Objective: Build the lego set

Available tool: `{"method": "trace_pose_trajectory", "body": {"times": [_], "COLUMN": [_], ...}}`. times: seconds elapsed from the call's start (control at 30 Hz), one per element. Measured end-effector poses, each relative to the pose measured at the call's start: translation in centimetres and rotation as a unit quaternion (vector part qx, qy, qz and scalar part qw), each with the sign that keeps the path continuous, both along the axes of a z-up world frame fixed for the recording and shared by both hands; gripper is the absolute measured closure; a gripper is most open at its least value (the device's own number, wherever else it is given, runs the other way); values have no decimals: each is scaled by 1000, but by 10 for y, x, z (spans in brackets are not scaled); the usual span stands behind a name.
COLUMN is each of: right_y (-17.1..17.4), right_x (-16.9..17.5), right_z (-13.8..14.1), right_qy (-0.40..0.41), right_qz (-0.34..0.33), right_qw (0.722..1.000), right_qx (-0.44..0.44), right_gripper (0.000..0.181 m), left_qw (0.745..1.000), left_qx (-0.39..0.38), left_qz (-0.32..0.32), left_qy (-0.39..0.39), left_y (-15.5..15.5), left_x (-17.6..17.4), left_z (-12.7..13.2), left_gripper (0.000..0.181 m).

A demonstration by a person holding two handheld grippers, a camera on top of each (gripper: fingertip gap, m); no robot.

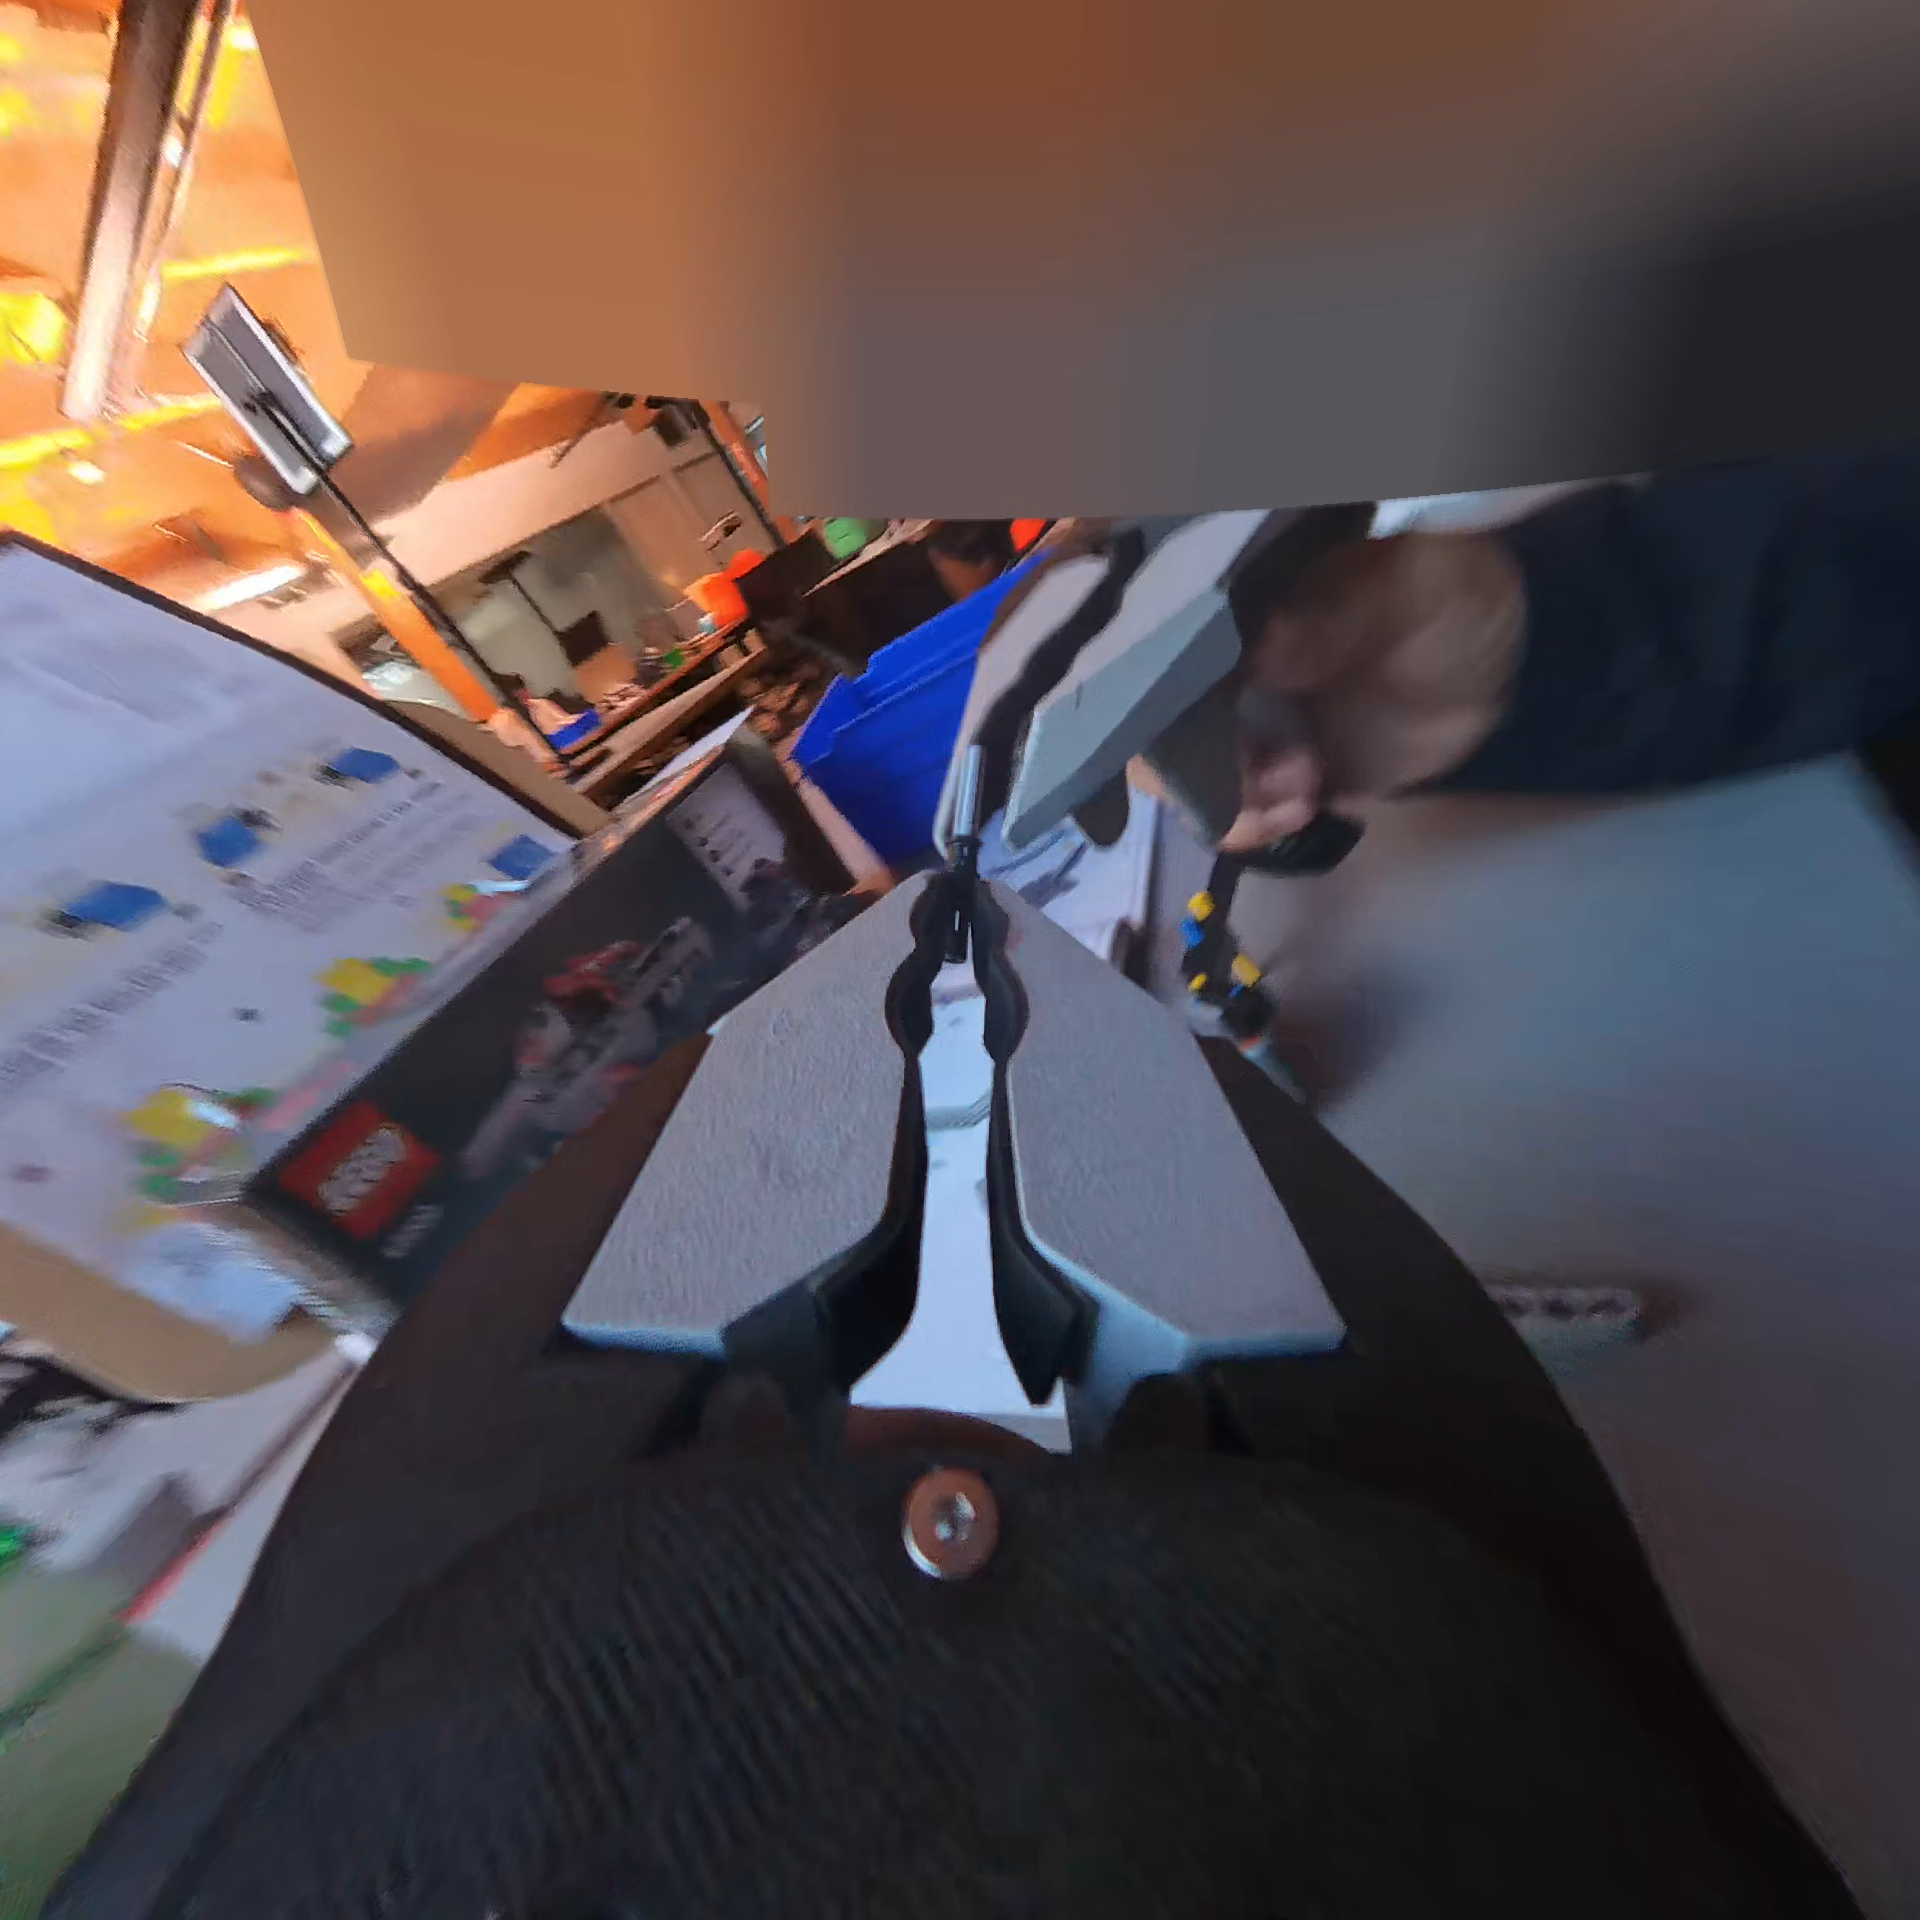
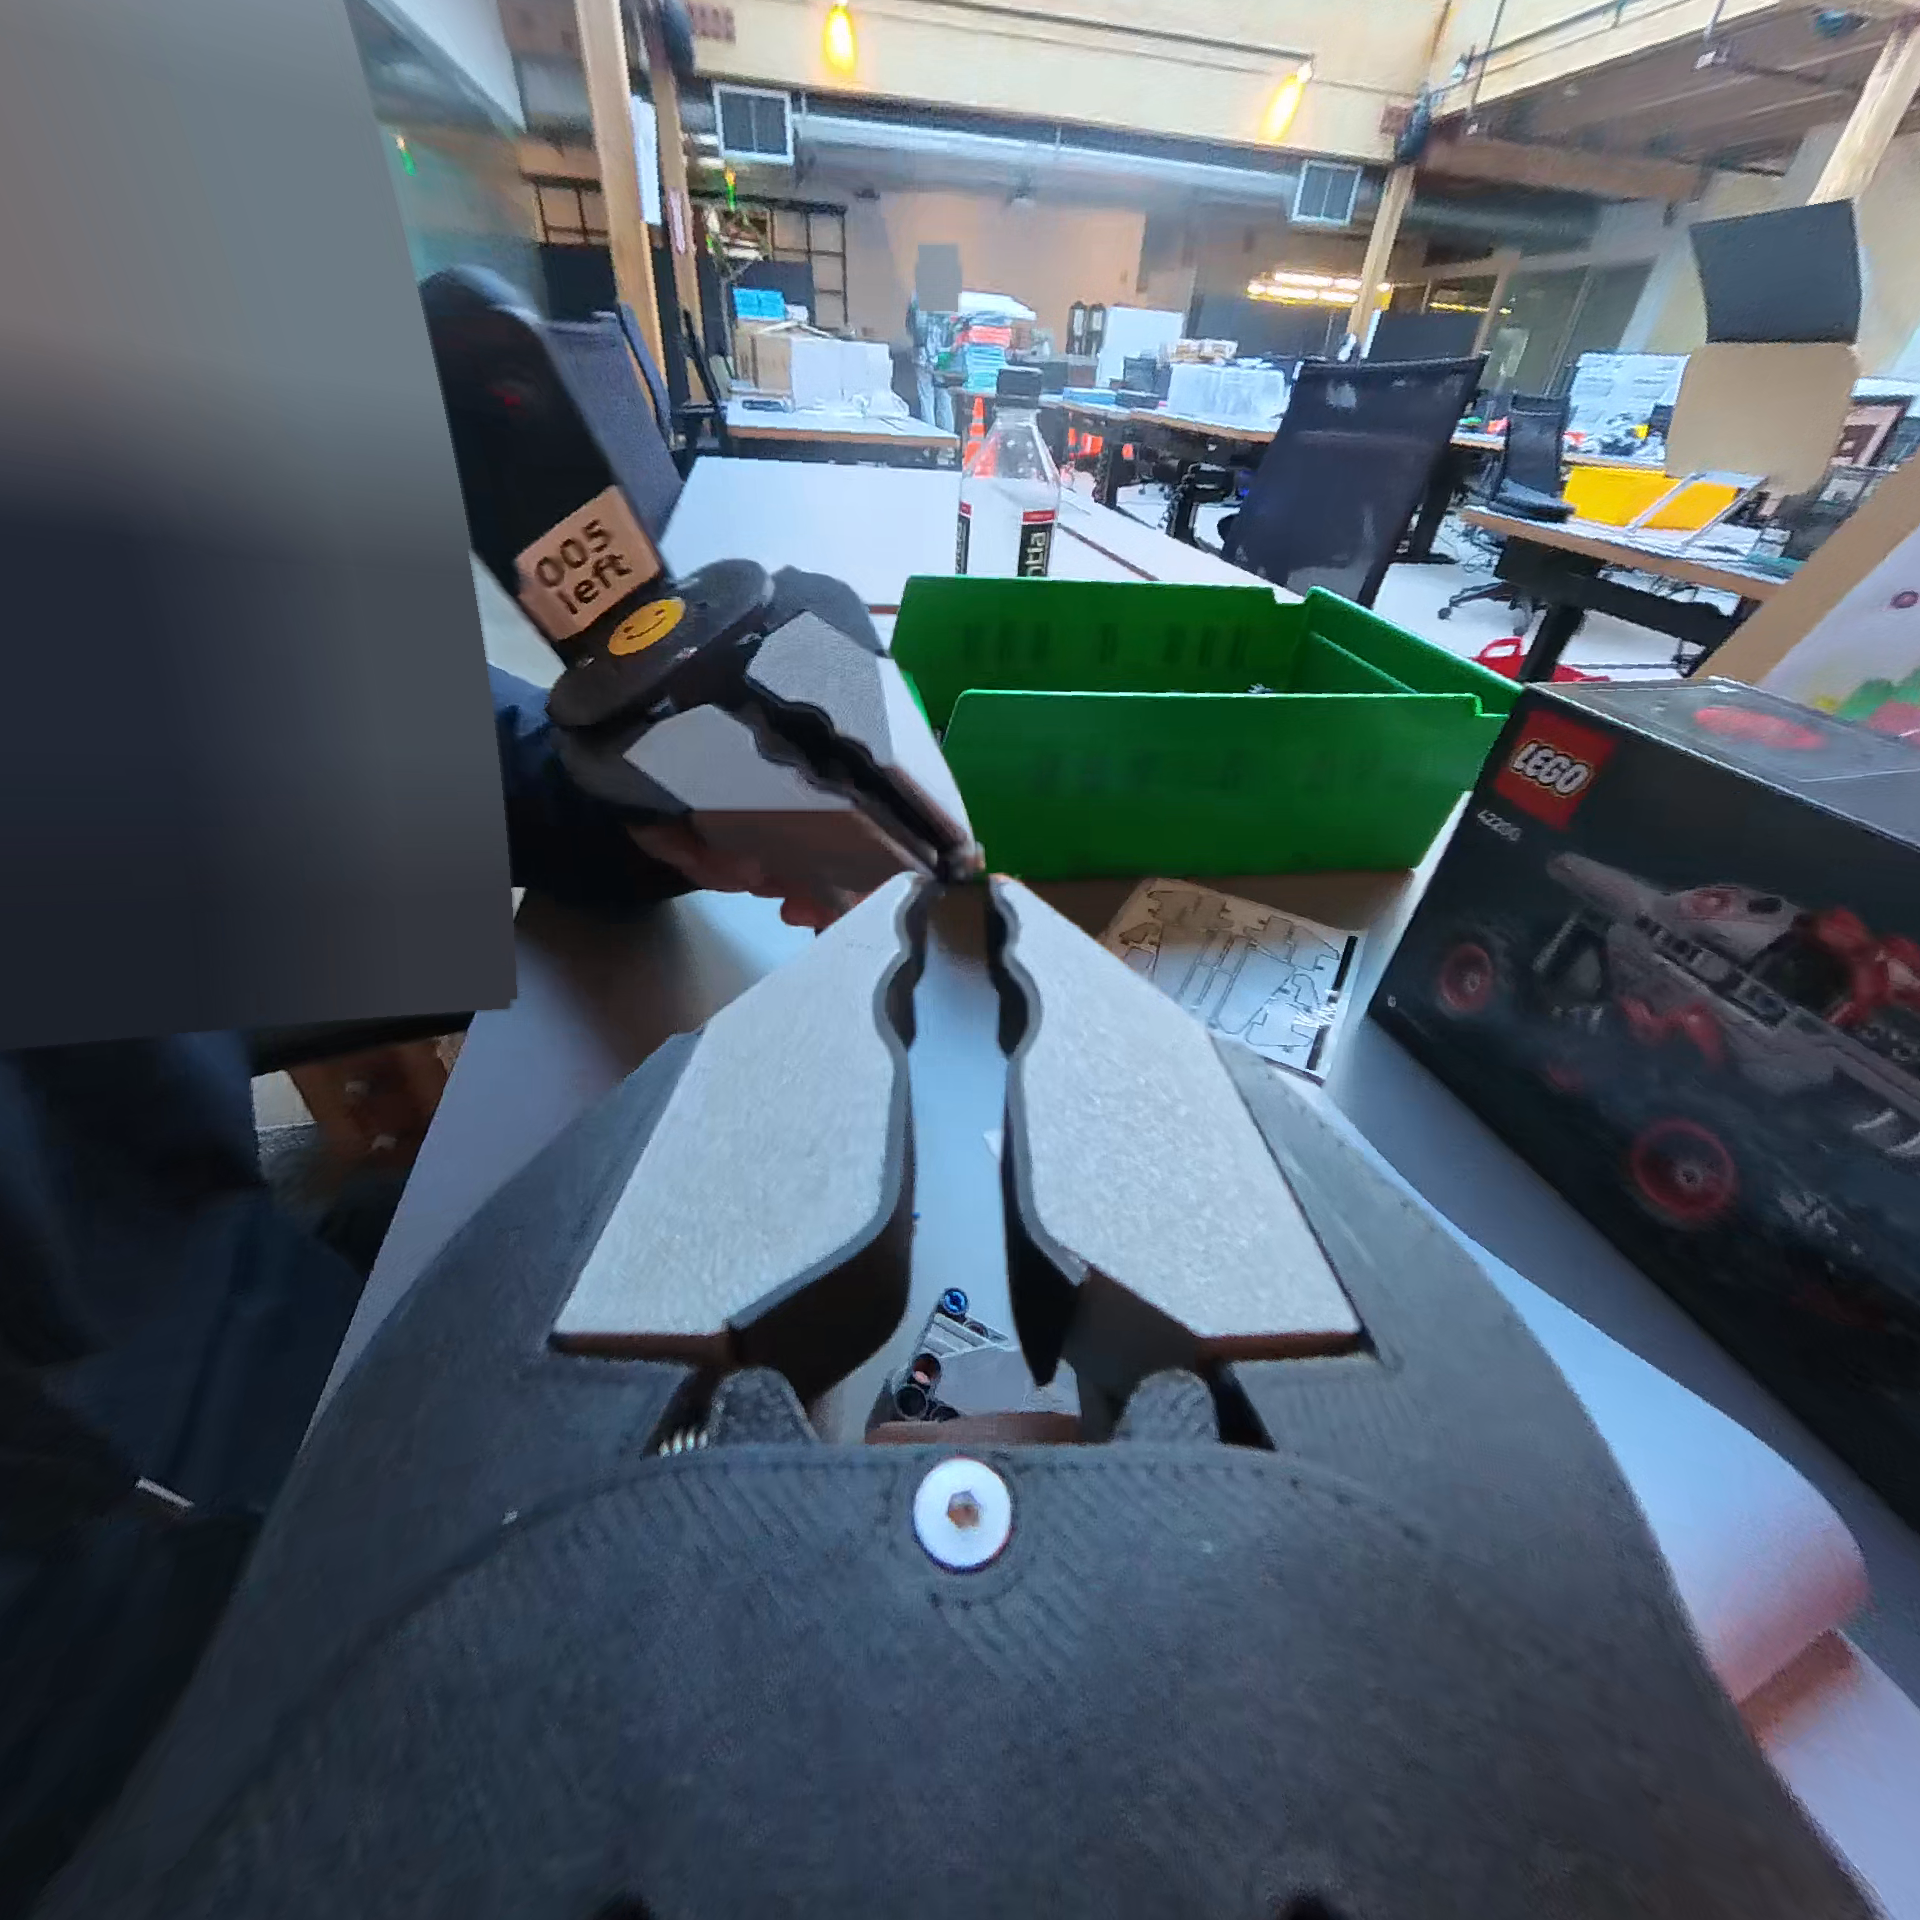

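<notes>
Left gripper (image 1: pixel 956 896): my fingers are closed to a thin slit and pinch a small black pin (image 1: pixel 954 925) at the very tips, so that most of it stands free for mating.

Right gripper (image 2: pixel 954 899): fingers narrow, with a slight gap at the tips. Its tips meet the left's at the pin, but I cannot tell whether they grip anything. A grey cylinder (image 1: pixel 967 790) runs along its finger edge, in line with the pin.

Judgement: both tools are raised off the table (image 2: pixel 831 520) so the join can be aligned in the air.

The partial build (image 1: pixel 1221 966), black with yellow and blue pieces, rests on the table just below the right gripper, close for the next fitting.

The lego box (image 2: pixel 1662 987) and the open instruction booklet (image 1: pixel 208 883) stand alongside for reference. A green bin (image 2: pixel 1195 779) and a sticker sheet (image 2: pixel 1247 966) lie beyond.
</notes>
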State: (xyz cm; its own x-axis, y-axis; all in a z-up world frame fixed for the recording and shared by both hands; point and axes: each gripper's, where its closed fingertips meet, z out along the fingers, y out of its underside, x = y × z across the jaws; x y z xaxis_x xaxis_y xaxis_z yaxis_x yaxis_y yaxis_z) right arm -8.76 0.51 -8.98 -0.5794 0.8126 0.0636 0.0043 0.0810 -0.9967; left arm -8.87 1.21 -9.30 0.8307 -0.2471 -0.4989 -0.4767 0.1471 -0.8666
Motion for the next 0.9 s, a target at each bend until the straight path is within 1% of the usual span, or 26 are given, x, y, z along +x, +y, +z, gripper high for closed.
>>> {"method": "trace_pose_trajectory", "body": {"times": [0.1,0.2,0.27,0.4,0.43,0.67,0.83,0.9], "right_y": [5,10,13,8,8,7,12,18], "right_x": [0,-2,-4,-6,-7,-7,-8,-8], "right_z": [0,-2,-6,-16,-19,-22,-19,-18], "right_qy": [-5,-16,-25,-39,-44,-60,-86,-95], "right_qz": [-9,-22,-35,-26,-28,-28,-20,-20], "right_qw": [1000,999,999,998,997,996,996,995], "right_qx": [9,20,33,51,57,61,1,-28], "right_gripper": [161,156,161,172,177,178,179,179], "left_qw": [999,994,990,983,982,980,984,985], "left_qx": [-2,5,7,10,9,10,23,23], "left_qz": [27,48,53,56,56,57,55,52], "left_qy": [45,98,128,176,182,190,170,160], "left_y": [3,4,4,5,5,4,3,3], "left_x": [-8,-14,-13,-9,-8,-9,-8,-8], "left_z": [-7,-12,-15,-22,-24,-26,-20,-19], "left_gripper": [178,179,179,180,180,179,181,176]}}
